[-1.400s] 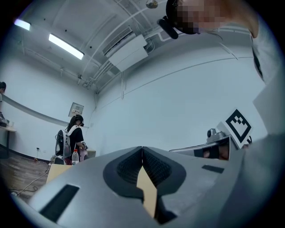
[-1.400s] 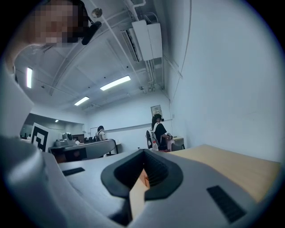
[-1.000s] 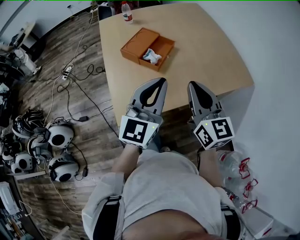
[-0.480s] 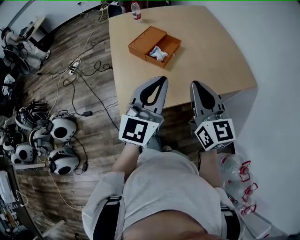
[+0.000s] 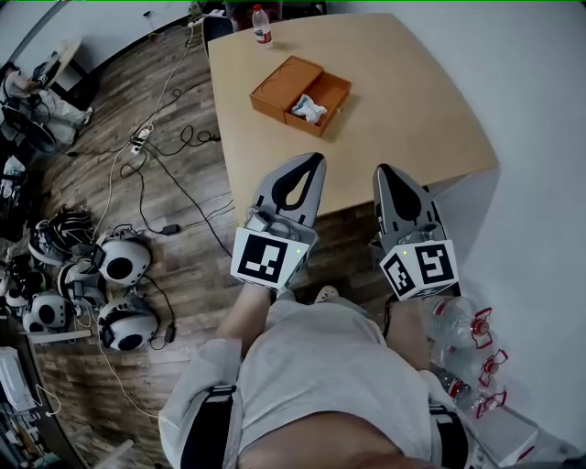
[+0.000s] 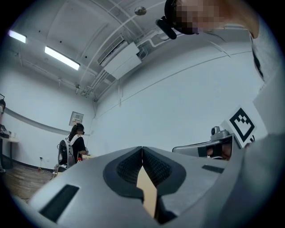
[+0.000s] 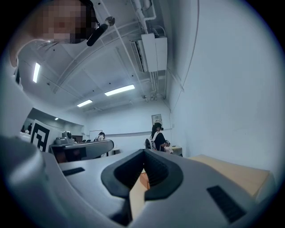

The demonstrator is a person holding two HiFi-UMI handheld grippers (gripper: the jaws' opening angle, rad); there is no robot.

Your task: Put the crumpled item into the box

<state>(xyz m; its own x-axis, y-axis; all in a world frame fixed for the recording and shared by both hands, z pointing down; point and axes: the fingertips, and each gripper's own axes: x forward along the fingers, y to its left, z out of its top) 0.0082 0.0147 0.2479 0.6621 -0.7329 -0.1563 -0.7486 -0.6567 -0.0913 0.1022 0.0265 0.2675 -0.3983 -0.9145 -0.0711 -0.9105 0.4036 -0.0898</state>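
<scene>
The crumpled item [image 5: 309, 107] in the box [image 5: 279, 82] is looking soft, light, easy to pinch on top; the left gripper [image 5: 314, 161] and right gripper [image 5: 383, 171] are hanging closed on nothing.

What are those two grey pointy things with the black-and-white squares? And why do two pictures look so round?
Those are grippers, like big tongs; a person holds one in each hand. The picture from above comes from a camera on the person's head, looking down. The left gripper and right gripper are both shut and hold nothing. The round pictures come from small cameras riding on the grippers, looking along their jaws. On the table lies an open orange box with a crumpled item inside, and a bottle stands at the far edge.
</scene>
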